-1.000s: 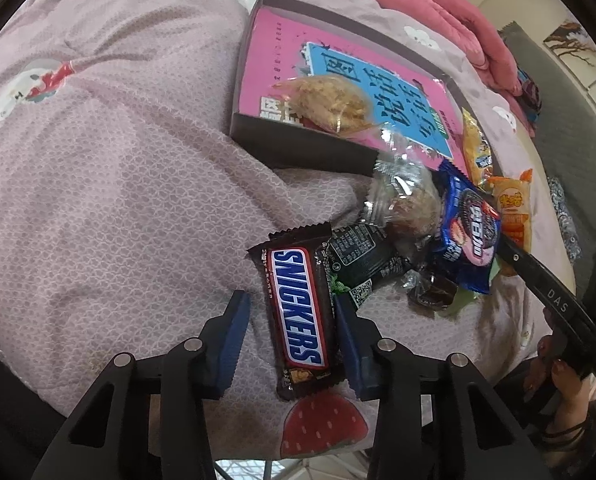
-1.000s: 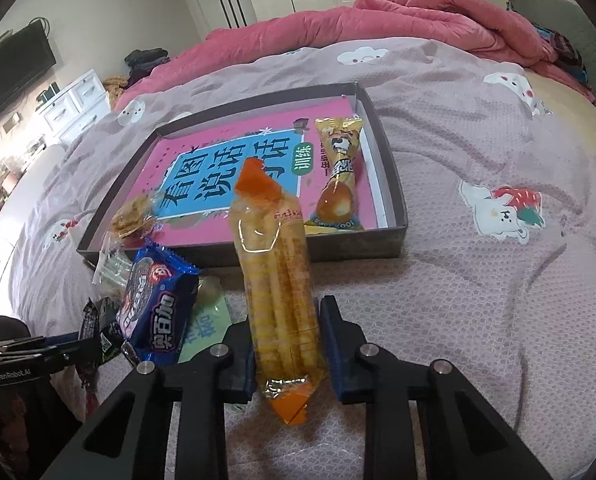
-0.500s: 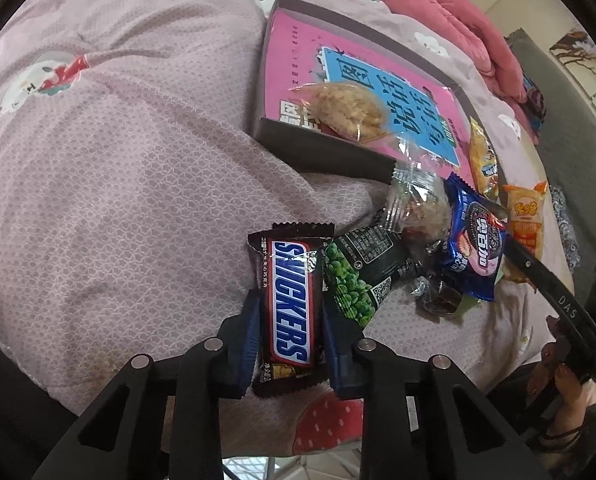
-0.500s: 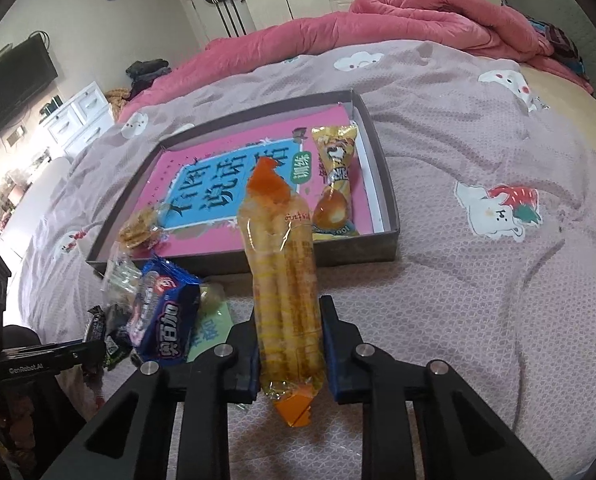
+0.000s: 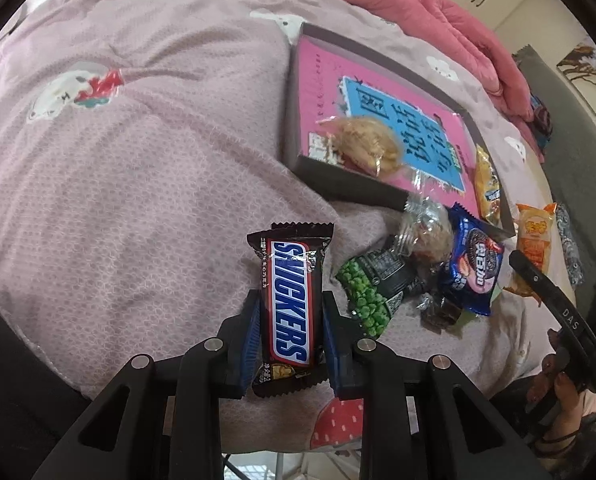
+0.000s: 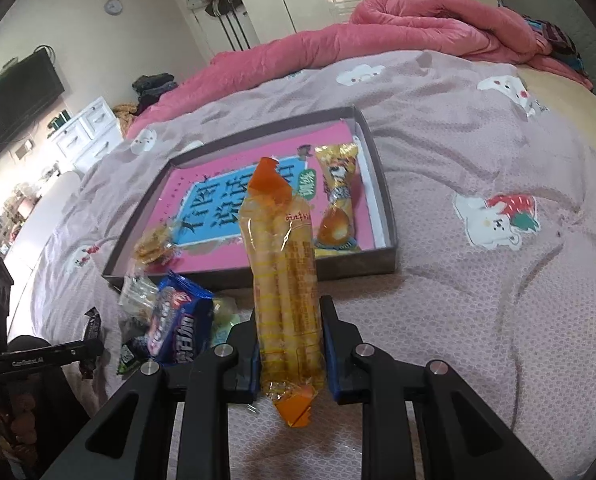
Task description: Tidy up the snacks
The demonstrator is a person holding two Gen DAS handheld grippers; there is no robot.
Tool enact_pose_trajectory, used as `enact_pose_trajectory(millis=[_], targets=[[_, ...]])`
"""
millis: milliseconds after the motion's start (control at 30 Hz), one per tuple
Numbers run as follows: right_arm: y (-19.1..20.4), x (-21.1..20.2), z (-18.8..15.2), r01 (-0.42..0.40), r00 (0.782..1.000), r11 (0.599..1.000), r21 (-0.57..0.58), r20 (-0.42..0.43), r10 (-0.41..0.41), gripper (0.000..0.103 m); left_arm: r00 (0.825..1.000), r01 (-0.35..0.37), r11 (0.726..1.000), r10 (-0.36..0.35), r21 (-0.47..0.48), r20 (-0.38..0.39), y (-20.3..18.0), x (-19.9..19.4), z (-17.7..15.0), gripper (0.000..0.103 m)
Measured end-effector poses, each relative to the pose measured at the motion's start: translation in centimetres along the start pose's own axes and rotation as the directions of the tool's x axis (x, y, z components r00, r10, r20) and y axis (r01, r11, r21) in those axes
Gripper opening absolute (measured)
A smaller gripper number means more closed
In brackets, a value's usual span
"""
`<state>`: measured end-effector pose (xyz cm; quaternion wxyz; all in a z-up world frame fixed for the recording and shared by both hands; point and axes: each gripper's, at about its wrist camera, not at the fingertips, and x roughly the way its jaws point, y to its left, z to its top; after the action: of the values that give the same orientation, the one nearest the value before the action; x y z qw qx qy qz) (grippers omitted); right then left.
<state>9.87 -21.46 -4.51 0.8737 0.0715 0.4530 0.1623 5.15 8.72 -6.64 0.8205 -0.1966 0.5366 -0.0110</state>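
- A Snickers bar [image 5: 290, 304] sits clamped between the blue pads of the left hand-held gripper [image 5: 291, 336], jaws closed tight on its glossy brown wrapper, the bar pointing away from the camera above the bed [image 5: 138, 160].
- An orange pack of wafer sticks [image 6: 284, 280] stands nearly upright in the right hand-held gripper [image 6: 289, 350], pinched at its lower half; the clear film shows long ridged sticks inside, with crimped orange ends top and bottom.
- Just beyond both lies the shallow grey box [image 6: 386, 216], a pink and blue printed sheet lining its floor. Inside rest a gold-wrapped snack [image 6: 338, 196] by the right wall and a crumbly pastry in clear film [image 5: 366, 144] near the front-left corner.
- Loose snacks remain heaped on the bed against the box's front wall: a blue cookie pack [image 5: 474, 264], a green pea packet [image 5: 366, 296], another clear-wrapped pastry [image 5: 426, 228].
- Judged from this, the step in hand is carrying both snacks to the box. Doing it well likely means clearing the low wall, laying each flat in free space on the pink sheet, and keeping the squeeze gentle, since the sticks look brittle and the slick wrappers may slide.
- The bed's mauve quilted cover is soft and uneven; the box sits slightly tilted on it.
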Motion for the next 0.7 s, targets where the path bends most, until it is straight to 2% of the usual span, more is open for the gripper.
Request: enact_pose_trajectory(millis=[400, 700], targets=[[0.1, -0.9, 0.3, -0.035, 0.999, 0.999, 0.013, 0.033, 0.034, 0.024, 0.997, -0.024, 0.999, 0.020, 0.048, 0.075, -1.2, -1.6, 0.4, 0.029], [0.9, -1.2, 0.9, -0.069, 0.995, 0.998, 0.002, 0.077, 0.069, 0.024, 0.986, -0.034, 0.989, 0.009, 0.145, 0.168, -3.1, -3.5, 1.1, 0.029]])
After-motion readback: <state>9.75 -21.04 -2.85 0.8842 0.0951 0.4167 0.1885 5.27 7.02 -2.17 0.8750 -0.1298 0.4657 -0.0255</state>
